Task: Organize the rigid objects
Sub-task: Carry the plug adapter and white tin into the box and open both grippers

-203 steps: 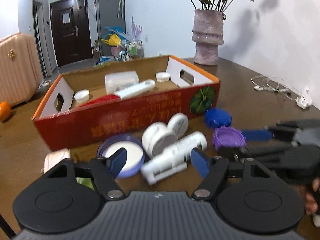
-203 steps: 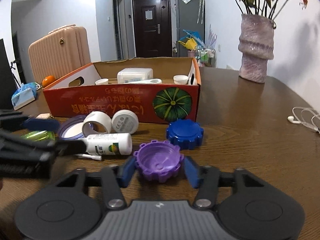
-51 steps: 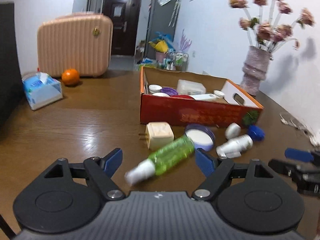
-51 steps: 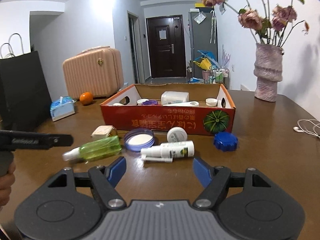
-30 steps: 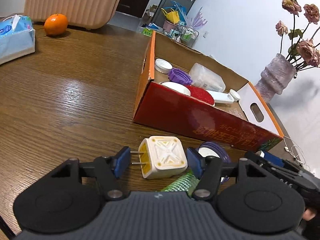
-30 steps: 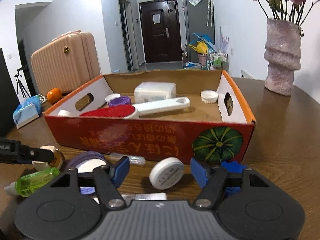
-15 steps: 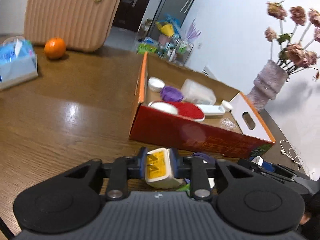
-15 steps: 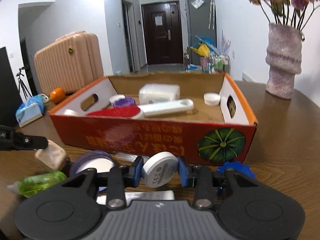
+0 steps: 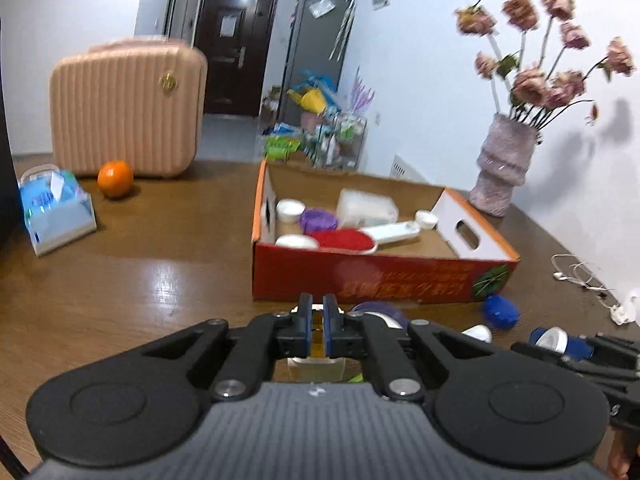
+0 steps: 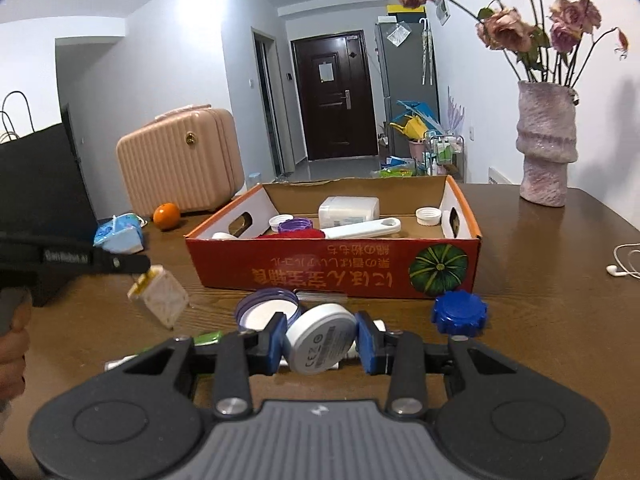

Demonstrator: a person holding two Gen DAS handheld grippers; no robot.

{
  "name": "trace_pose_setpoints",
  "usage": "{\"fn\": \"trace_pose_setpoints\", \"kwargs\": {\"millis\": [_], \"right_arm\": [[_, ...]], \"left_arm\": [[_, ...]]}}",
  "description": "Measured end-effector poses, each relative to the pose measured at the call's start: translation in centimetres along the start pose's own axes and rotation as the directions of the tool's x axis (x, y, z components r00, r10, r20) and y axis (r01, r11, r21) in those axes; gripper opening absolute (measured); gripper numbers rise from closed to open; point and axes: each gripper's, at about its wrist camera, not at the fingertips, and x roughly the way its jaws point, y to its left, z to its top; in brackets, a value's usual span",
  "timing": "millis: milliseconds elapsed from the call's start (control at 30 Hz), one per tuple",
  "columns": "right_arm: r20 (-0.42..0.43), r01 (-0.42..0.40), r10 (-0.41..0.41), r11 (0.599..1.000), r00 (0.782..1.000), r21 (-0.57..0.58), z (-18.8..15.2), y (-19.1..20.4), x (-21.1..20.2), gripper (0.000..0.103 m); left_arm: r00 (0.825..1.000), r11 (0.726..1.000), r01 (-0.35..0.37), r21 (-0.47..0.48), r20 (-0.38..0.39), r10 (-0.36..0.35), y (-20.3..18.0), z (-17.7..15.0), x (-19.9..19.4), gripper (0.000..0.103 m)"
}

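White plastic fills both grips: the right tool (image 10: 322, 344) is clamped on a round puck (image 10: 321, 339) held on edge, its printed flat face turned back toward the camera, and the left tool (image 9: 316, 322) has its fingers nearly together on a cream plug (image 10: 159, 294), which the right view shows tilted and lifted off the counter (image 10: 540, 320). In the left tool's own view the plug is mostly hidden behind the fingers. The box (image 10: 332, 276) lies straight ahead of the right tool and ahead and slightly right of the left one, its long axis running across both views, its red front wall nearest. Each load must therefore clear that wall before it is dropped, and the right tool looks the nearer. Inside already lie a red brush (image 10: 292, 234), a purple lid (image 10: 295, 224), small white caps and a clear tub (image 10: 349, 206). Just ahead of the right tool, between it and the box, sits a purple-rimmed jar lid (image 10: 267, 311); a blue cap (image 10: 459, 312) sits to its right. An orange (image 10: 166, 215) and a suitcase (image 10: 180, 160) stand far left, a vase (image 10: 546, 146) far right.
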Motion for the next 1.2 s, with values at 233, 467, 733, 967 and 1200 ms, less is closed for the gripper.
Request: {"fn": "trace_pose_setpoints", "kwargs": {"millis": [233, 467, 733, 967, 1200], "right_arm": [[0.040, 0.011, -0.011, 1.000, 0.999, -0.005, 0.7, -1.0, -1.6, 0.036], [0.059, -0.014, 0.014, 1.000, 0.998, -0.009, 6.0, -4.5, 1.9, 0.036], [-0.078, -0.020, 0.025, 0.998, 0.997, 0.065, 12.3, -9.8, 14.6, 0.036], [-0.104, 0.044, -0.036, 0.996, 0.994, 0.084, 14.1, -12.3, 22.3, 0.042], [-0.055, 0.042, -0.037, 0.995, 0.998, 0.093, 14.2, -12.6, 21.7, 0.051]], "left_arm": [[0.998, 0.998, 0.046, 0.053, 0.037, -0.048, -1.8, 2.5, -1.7, 0.005], [0.994, 0.991, 0.109, 0.071, 0.006, -0.110, -4.1, 8.2, 3.7, 0.005], [0.979, 0.977, 0.183, 0.107, -0.111, -0.171, -8.4, 11.0, 15.8, 0.006], [0.969, 0.976, 0.208, 0.067, -0.151, -0.196, -9.2, 10.9, 23.5, 0.041], [0.976, 0.973, 0.203, 0.112, -0.098, -0.193, -9.1, 12.0, 22.5, 0.055]]}}
